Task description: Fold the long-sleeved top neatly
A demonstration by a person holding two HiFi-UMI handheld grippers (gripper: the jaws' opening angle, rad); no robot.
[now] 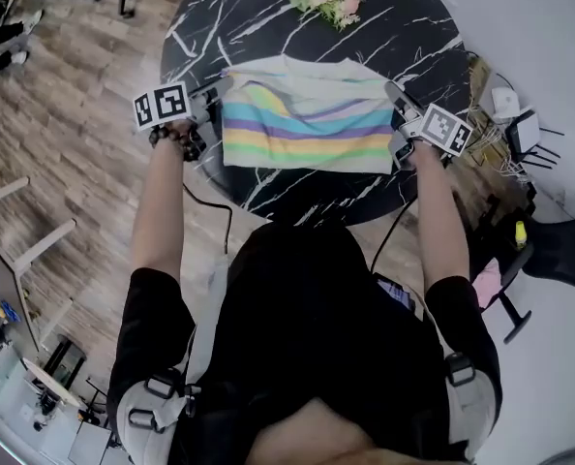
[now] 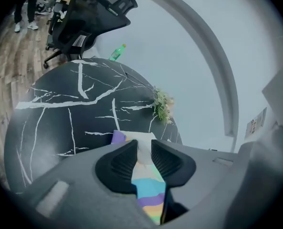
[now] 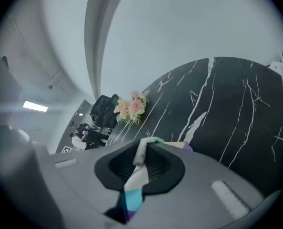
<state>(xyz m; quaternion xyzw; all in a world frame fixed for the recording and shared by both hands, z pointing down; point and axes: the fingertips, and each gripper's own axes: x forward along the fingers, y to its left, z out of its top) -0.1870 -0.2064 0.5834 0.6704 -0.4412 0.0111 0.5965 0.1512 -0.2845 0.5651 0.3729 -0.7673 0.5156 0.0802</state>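
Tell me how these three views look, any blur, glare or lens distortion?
Head view: evenly lit, striped top sharp. Left gripper view: fisheye, black corners, marble table bulges. Right gripper view: same fisheye, ceiling light glares, flowers slightly soft.

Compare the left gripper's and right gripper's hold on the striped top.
The left gripper has its jaws apart, the striped top loose between them; the right gripper is pinched shut on it. The left gripper sits at the top's left edge, the right gripper at its right. Both have fabric between their jaws.
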